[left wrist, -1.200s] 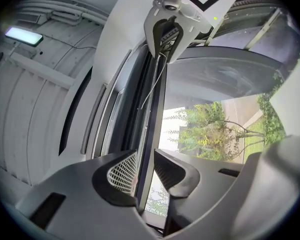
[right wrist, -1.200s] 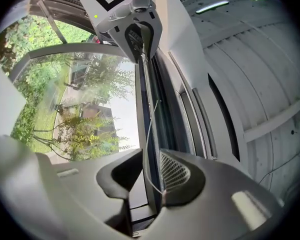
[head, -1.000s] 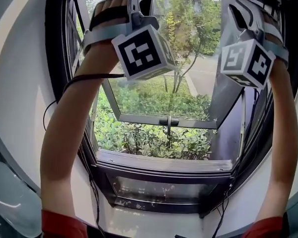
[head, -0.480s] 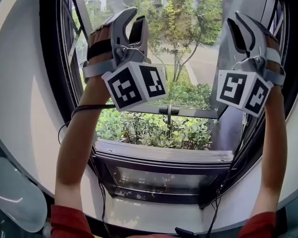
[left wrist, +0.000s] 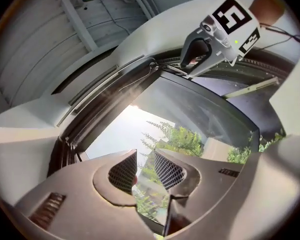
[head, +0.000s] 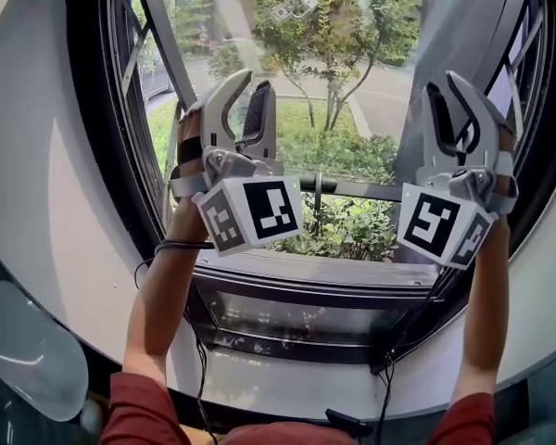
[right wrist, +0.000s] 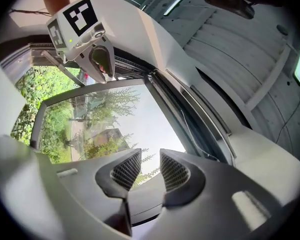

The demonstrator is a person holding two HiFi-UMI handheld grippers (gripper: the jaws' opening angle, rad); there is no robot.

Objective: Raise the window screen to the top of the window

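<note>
Now, my left tool point(head: 250, 89) held up before the open window point(head: 315, 269), jaws apart and empty, my right tool point(head: 448, 86) alongside, jaws just opening wider, nothing between.

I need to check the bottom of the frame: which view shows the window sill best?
The head view: the window sill runs across the picture below the open sash, with nothing in front of its middle stretch. The left and right gripper views look upward, toward the ceiling, and show no sill.

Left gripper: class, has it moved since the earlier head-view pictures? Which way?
Yes. The left gripper has come down, towards the open sash's bottom rail.
</note>
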